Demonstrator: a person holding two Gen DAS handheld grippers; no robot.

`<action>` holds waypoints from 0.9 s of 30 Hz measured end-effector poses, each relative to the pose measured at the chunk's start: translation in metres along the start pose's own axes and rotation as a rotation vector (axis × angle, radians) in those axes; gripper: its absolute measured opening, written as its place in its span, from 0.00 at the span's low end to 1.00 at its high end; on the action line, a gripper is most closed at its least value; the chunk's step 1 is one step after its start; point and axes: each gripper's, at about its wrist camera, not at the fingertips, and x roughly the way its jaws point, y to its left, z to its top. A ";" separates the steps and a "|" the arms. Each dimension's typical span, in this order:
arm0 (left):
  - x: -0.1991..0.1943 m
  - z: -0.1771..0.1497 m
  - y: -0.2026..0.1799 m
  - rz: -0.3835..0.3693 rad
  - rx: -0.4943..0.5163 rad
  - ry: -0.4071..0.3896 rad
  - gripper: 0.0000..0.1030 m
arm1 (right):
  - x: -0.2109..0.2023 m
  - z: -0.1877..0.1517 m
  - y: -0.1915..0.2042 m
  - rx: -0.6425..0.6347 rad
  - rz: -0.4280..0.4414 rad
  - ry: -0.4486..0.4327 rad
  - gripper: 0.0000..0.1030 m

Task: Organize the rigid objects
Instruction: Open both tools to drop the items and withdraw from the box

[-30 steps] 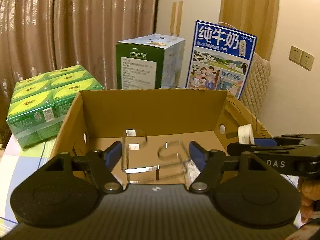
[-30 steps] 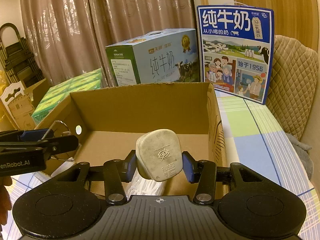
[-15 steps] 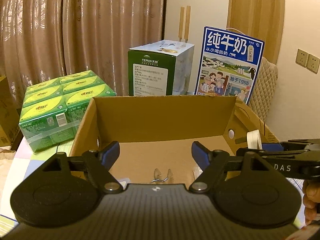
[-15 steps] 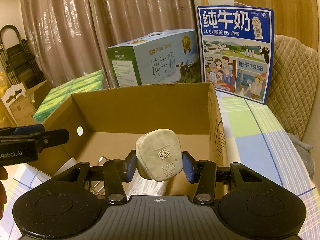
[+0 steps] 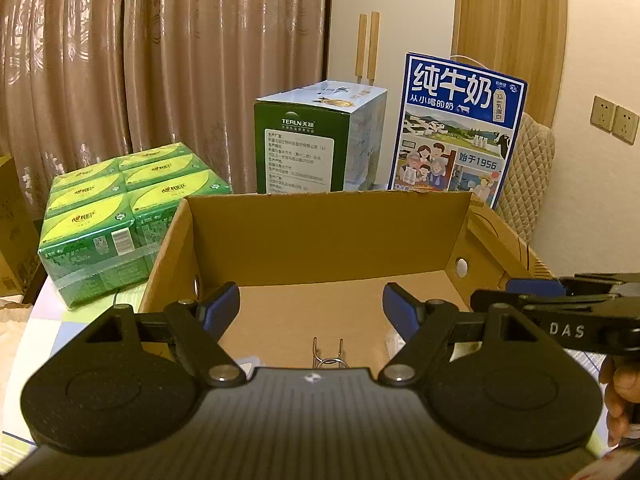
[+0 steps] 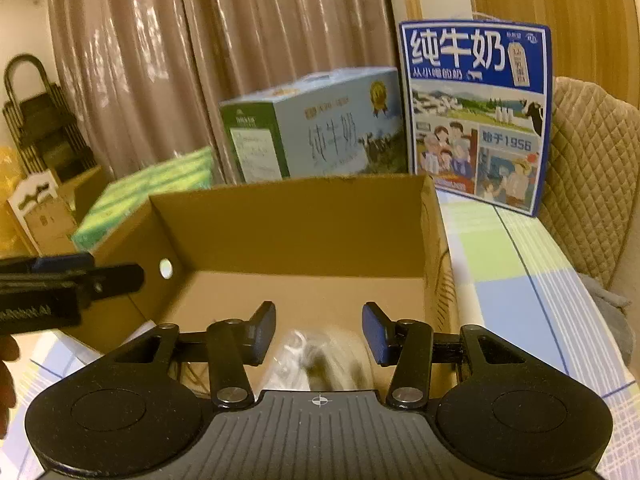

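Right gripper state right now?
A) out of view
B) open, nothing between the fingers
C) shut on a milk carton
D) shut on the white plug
B: the right gripper has its fingers spread apart with an empty gap; a blurred white plug sits below them, over the cardboard box.

Open-topped cardboard box (image 5: 332, 236) sits upright, flaps gone, round holes in its side walls. Inside, near its front wall, a blurred off-white plug (image 6: 344, 356) with pale cord, and a small wire clip (image 5: 329, 354) on its floor.
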 end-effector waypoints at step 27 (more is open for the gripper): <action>-0.074 -0.012 -0.015 0.041 0.043 -0.097 0.73 | -0.083 -0.019 -0.004 0.013 -0.030 -0.166 0.47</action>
